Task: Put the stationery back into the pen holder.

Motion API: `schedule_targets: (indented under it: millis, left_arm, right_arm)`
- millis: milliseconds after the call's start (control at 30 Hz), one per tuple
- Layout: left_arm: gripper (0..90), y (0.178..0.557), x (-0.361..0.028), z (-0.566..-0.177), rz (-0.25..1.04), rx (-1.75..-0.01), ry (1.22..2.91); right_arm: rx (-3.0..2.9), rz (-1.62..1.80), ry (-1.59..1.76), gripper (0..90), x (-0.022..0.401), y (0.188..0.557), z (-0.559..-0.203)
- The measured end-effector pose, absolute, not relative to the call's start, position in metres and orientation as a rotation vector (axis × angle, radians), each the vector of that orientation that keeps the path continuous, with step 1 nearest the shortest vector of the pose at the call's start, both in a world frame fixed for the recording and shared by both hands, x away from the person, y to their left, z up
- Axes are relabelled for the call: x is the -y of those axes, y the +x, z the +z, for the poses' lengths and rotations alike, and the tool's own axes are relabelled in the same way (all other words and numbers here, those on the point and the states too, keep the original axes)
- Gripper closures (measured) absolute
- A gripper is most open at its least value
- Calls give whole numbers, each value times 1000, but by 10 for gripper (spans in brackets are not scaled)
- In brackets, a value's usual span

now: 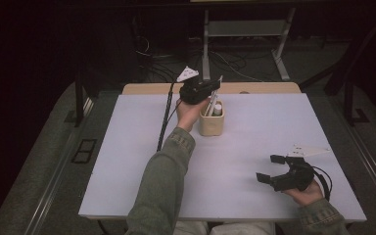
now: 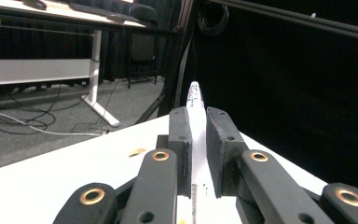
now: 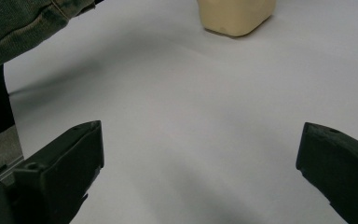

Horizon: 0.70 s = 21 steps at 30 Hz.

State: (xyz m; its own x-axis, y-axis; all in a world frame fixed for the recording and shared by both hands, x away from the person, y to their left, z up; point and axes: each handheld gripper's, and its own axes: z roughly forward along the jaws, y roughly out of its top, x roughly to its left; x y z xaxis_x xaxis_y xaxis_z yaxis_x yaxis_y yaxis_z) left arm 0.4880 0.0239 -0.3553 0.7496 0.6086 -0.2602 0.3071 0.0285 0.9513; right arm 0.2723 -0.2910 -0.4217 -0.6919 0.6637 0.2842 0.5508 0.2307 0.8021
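Tabletop (image 1: 254, 127) is lying white and mostly bare, with a beige cup (image 1: 211, 122) standing near the middle of its far edge. The left gripper (image 1: 214, 88) is hovering just above and behind that cup, held by the left hand (image 1: 190, 111), whose green sleeve (image 1: 164, 186) is reaching across from the near edge. Its jaws are clenching a thin white pen-like stick (image 2: 195, 116); in the left gripper view the stick is running up between the two pads (image 2: 181, 135) and poking out past their tips, with fine markings on its lower part. What the stick is exactly, I cannot tell. Other slim white items (image 1: 217, 108) are standing in the cup, leaning against its rim.

The right gripper (image 1: 270, 169) is sitting low near the near right corner of the tabletop, held by the right hand (image 1: 304, 192), pointing left. Its jaws are spread wide and gripping nothing; in the right gripper view, bare white surface is showing between them, and the cup's base (image 3: 235, 16) is standing far ahead, well apart. A black cable (image 1: 165, 117) is trailing from the left gripper across the tabletop toward the left.
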Motion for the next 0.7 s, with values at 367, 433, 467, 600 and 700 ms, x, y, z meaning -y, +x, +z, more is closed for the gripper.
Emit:
schedule_targets:
  millis: [367,433,467,600,700]
  left_arm:
    - [588,476,-39,-359,247,-799,1632]
    - [525,471,-44,-358,237,-794,1650]
    - [487,469,-46,-356,230,-794,1659]
    - [336,460,-53,-353,197,-769,1688]
    - [211,453,-57,-351,179,-766,1698]
  right_arm:
    - [-2368,1460,1178,4,291,272,-422]
    - [-2369,1456,1178,4,291,272,-421]
    - [-2368,1456,1179,4,291,272,-421]
    - [-2367,1450,1177,4,291,273,-422]
    - [-2367,1449,1178,4,290,273,-422]
